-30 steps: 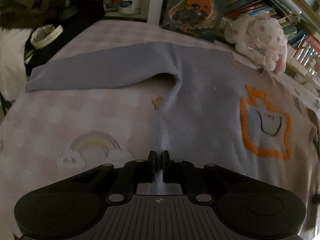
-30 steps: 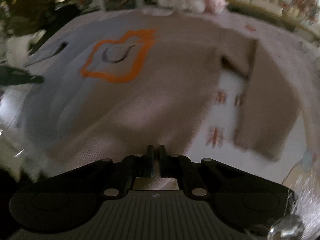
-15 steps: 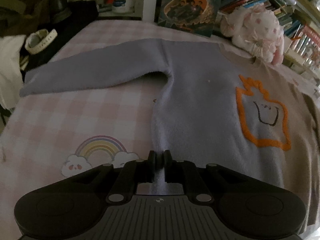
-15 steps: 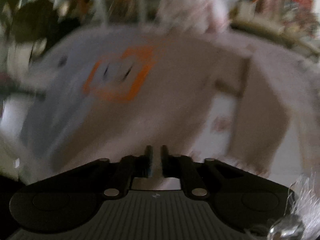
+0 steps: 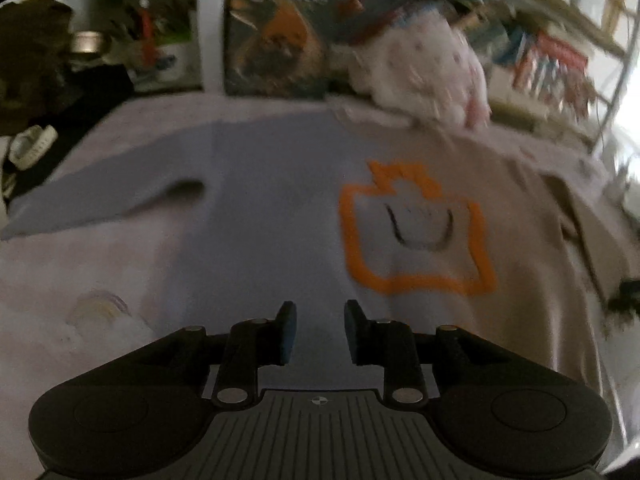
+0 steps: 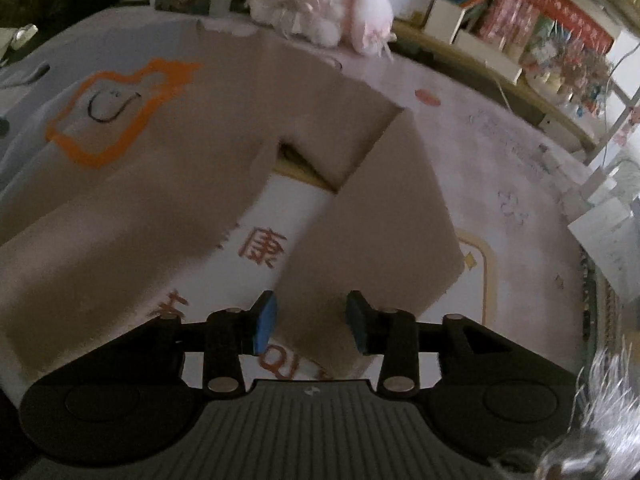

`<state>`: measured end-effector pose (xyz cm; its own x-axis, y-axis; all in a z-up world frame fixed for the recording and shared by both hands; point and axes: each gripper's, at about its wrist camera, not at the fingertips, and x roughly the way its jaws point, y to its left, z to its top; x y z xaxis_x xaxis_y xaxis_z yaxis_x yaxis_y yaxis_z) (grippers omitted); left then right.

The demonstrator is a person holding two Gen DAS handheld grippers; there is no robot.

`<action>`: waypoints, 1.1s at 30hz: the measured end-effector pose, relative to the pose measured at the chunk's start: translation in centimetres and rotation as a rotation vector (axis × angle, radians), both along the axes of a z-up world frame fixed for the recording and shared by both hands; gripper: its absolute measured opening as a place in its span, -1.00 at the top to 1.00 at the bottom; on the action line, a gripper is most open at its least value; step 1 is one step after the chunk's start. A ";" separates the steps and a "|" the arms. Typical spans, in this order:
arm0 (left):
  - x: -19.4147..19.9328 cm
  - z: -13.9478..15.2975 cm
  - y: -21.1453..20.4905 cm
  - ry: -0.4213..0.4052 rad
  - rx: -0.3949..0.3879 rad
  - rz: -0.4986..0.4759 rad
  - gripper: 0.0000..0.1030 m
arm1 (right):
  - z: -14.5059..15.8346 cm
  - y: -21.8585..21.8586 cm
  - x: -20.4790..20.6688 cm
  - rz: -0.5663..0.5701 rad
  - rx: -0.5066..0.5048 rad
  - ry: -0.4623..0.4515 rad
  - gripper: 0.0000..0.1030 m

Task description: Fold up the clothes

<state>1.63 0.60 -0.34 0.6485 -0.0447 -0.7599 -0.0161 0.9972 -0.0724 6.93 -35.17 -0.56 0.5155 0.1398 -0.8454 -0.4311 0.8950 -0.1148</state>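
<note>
Both grippers, left (image 5: 318, 330) and right (image 6: 312, 320), hover over the spread sweater (image 5: 280, 208) (two-tone), jaws just opened, gripping nothing.

We look down our left gripper (image 5: 318, 330), whose jaws have just been opening and now stand apart over the lavender side of the sweater (image 5: 272, 208), pressing nothing. The orange outlined figure (image 5: 416, 232) sits right of centre. One sleeve (image 5: 100, 196) stretches to the left edge. A pink plush toy (image 5: 424, 68) lies blurred at upper right.
</note>
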 end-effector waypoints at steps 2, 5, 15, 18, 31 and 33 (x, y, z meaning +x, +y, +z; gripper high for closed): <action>0.0 -0.6 -0.8 0.033 -0.002 0.002 0.48 | -0.1 -1.0 0.5 -0.010 0.033 0.021 0.62; -0.2 -0.9 -1.7 0.048 0.007 0.016 0.48 | 0.1 -2.3 1.3 -0.034 0.028 0.015 0.99; -0.5 -0.6 -3.3 0.054 0.045 0.076 0.48 | 4.9 -10.1 5.4 -0.216 0.006 -0.207 0.96; -0.6 -0.9 -3.6 0.059 0.051 0.091 0.48 | 4.6 -9.0 4.5 -0.076 0.122 -0.123 0.33; -0.6 -0.9 -4.2 0.064 0.059 0.100 0.30 | -0.3 -2.8 1.7 0.127 0.120 0.047 0.24; -0.6 -1.0 -4.3 0.067 0.065 0.094 0.29 | -0.2 -3.2 2.3 0.092 0.117 0.036 0.82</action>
<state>1.08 -3.66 -1.29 0.5950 0.0647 -0.8011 -0.1126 0.9936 -0.0034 9.23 -38.33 -0.73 0.4654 0.2839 -0.8383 -0.5139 0.8578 0.0051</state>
